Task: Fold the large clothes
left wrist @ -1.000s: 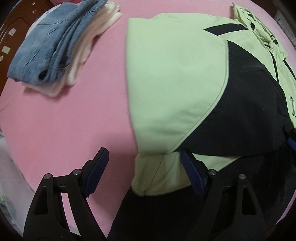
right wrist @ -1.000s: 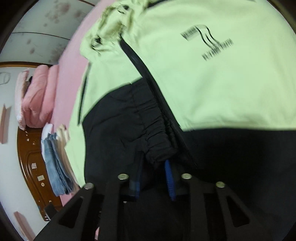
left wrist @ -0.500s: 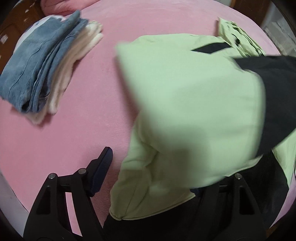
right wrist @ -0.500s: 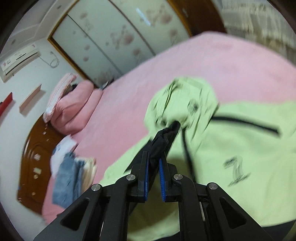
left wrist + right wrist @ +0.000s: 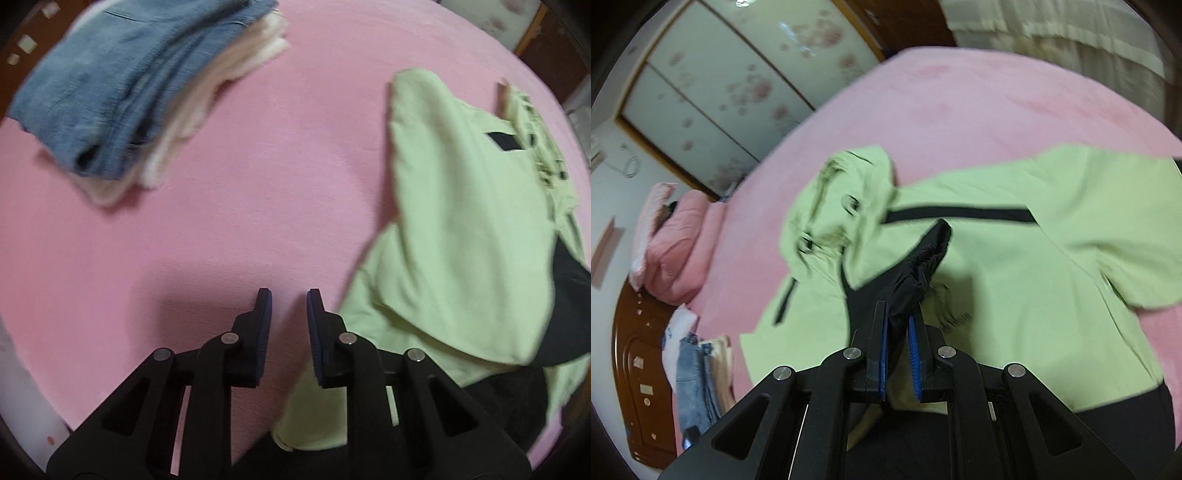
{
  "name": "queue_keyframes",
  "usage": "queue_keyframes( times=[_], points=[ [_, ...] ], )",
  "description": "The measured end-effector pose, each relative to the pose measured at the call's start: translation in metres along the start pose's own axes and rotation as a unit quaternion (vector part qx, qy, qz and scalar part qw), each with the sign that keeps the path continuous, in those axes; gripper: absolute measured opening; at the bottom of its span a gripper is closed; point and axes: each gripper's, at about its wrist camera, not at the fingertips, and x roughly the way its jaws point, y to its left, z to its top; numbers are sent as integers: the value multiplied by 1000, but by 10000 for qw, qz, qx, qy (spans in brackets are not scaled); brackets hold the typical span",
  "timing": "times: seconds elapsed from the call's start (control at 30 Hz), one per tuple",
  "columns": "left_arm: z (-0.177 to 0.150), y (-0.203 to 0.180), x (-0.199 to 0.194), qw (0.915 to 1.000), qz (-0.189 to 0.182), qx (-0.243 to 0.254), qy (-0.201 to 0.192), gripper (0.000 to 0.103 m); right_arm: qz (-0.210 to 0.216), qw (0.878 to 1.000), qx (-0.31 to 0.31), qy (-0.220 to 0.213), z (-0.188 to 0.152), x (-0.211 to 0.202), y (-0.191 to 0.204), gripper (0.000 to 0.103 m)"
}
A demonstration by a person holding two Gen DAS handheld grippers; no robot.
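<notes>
Black cuff (image 5: pixel 923 258): it is clamped between the blue pads of the right hand-held gripper (image 5: pixel 897 354) and is lifted above the jacket.
Right hand-held gripper: it is clenched on the gathered cuff.
Left hand-held gripper (image 5: pixel 288 328): its jaws have just been closing; a narrow gap is left, nothing is held between them, only pink sheet is seen there.
Jacket (image 5: pixel 461 229): light green with black parts, it is spread on the bed, just to the right of the left hand-held gripper.
Bed (image 5: pixel 258 184): it is covered with a pink sheet.
Folded clothes (image 5: pixel 122 85): blue denim is stacked on cream fabric, well apart from the jacket.
Pillows (image 5: pixel 676 243): pink, they are piled by the wooden headboard (image 5: pixel 635 387).
</notes>
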Motion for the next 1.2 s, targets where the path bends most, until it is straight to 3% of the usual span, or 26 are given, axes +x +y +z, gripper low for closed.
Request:
queue_keyframes(
  times=[0.07,0.17,0.2,0.3,0.33,0.37,0.57,0.63,0.67,0.73,0.8,1.0,1.1,1.2],
  points=[
    [-1,-5,-4,9989,-425,201,73,17,-165,9998,5,115,-3,9,-6,10],
    [-4,-24,-6,9961,-165,867,26,17,-513,9982,-64,304,-7,21,-19,10],
    [-7,-35,-7,9915,-34,1300,-17,18,-616,9974,-64,381,-8,26,-23,10],
    [-19,-57,-7,9802,102,1977,38,30,-724,9962,-22,482,-13,32,-24,10],
    [-23,-63,-7,9776,53,2102,103,41,-748,9959,-17,512,-15,31,-26,10],
    [-28,-67,-8,9757,19,2188,115,45,-767,9956,-29,537,-15,33,-27,10],
    [-20,-73,1,9674,328,2469,-448,45,-827,9944,-90,645,-17,33,-32,10],
    [-9,-70,4,9674,443,2403,-660,43,-842,9942,-130,652,-19,26,-33,10],
    [0,-64,4,9698,415,2286,-749,33,-838,9942,-143,656,-20,26,-33,10],
    [11,-53,3,9789,3,1925,-688,16,-761,9944,-181,711,-23,25,-33,10],
    [16,-43,5,9864,-134,1493,-669,12,-716,9941,-238,774,-25,26,-32,10],
    [25,-6,25,9966,-723,342,-209,12,-684,9919,-342,1015,-45,51,-41,10],
    [31,-5,33,9971,-716,249,-86,14,-856,9892,-102,1184,-55,71,-62,12],
    [31,-9,29,9968,-639,464,-103,16,-829,9925,-92,893,-53,71,-70,19]
  ],
)
